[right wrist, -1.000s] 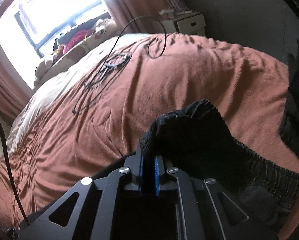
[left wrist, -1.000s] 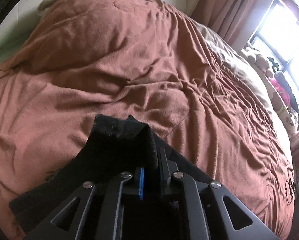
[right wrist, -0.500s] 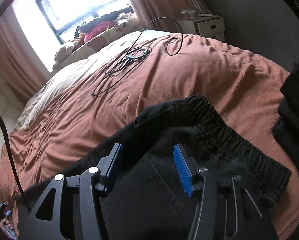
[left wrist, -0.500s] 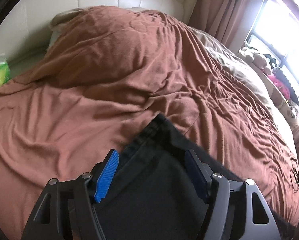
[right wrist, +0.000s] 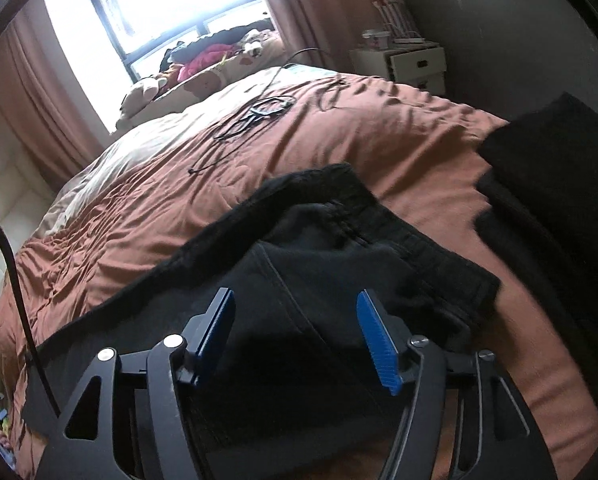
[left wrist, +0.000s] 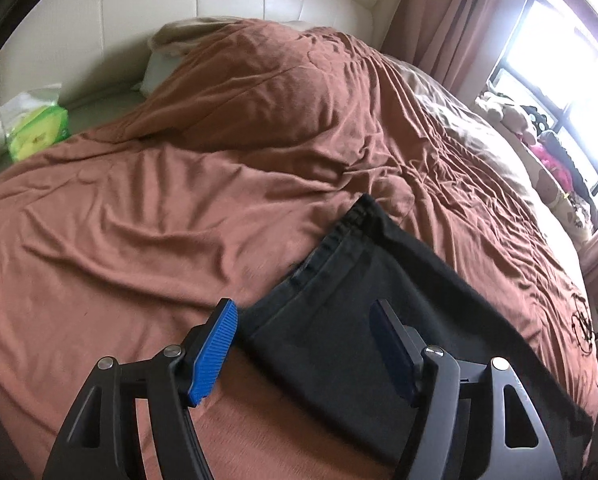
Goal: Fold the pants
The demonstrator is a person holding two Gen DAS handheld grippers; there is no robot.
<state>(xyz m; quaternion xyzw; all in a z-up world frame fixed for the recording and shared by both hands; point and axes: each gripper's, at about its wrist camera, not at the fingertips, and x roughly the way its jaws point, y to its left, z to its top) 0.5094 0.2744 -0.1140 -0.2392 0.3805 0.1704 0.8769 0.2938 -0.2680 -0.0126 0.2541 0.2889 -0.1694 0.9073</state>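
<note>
Nearest the left wrist camera, the left gripper (left wrist: 303, 344) stands released, its blue fingers (left wrist: 213, 350) spread wide with nothing pressed between them; the hem end of the black pants (left wrist: 351, 320) lies just beyond, flat on the bed. In the right wrist view, the right gripper (right wrist: 295, 336) is opening, its fingers (right wrist: 377, 340) apart above the cloth and clamping nothing, with the elastic waistband (right wrist: 431, 252) lying just past them. The pants (right wrist: 283, 264) rest folded lengthwise on the brown blanket (left wrist: 139, 240), apparently doubled over on themselves. They look soft and limp, of middling weight, likely to sag and slide out of line unless lifted by both layers at once. The stitched hem and the thicker waistband seem the firmest places to pinch. Farther off lie a second dark garment (right wrist: 547, 184) to the right, tangled black cables (right wrist: 259, 114), a green packet (left wrist: 39, 130) by the cream headboard (left wrist: 227, 4), and stuffed toys (right wrist: 147, 92) under the window.
</note>
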